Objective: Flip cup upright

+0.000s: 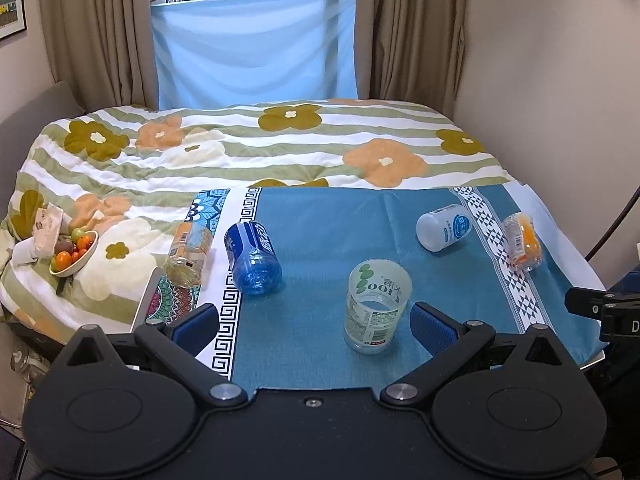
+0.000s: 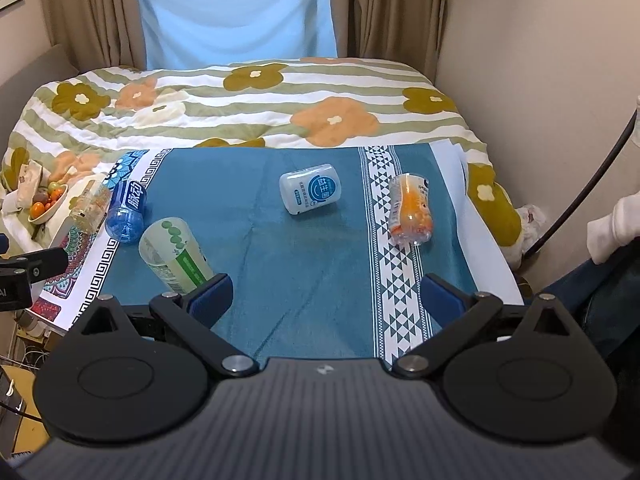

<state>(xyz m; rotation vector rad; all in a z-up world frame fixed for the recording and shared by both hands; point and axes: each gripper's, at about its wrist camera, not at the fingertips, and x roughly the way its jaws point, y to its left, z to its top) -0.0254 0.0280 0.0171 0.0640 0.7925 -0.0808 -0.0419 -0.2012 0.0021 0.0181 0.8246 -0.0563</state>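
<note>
Several cut-bottle cups lie on a blue cloth (image 1: 320,224) over a bed. A clear cup with a green label (image 1: 376,306) stands with its open mouth up, just ahead of my open left gripper (image 1: 314,326), nearer its right finger, not held. It also shows in the right wrist view (image 2: 174,256), beside my left finger. A blue cup (image 1: 252,256), an amber cup (image 1: 188,254), a white cup (image 1: 443,227) and an orange cup (image 1: 523,246) lie on their sides. My right gripper (image 2: 326,300) is open and empty over the cloth, well short of the white cup (image 2: 311,188) and orange cup (image 2: 410,210).
A bowl of small fruit (image 1: 74,254) and wrapped packets sit on the flowered quilt (image 1: 280,148) at the left. Walls and curtains close the far and right sides. A dark cable (image 2: 580,196) hangs at the right. The other gripper's black body (image 1: 604,312) is at the right edge.
</note>
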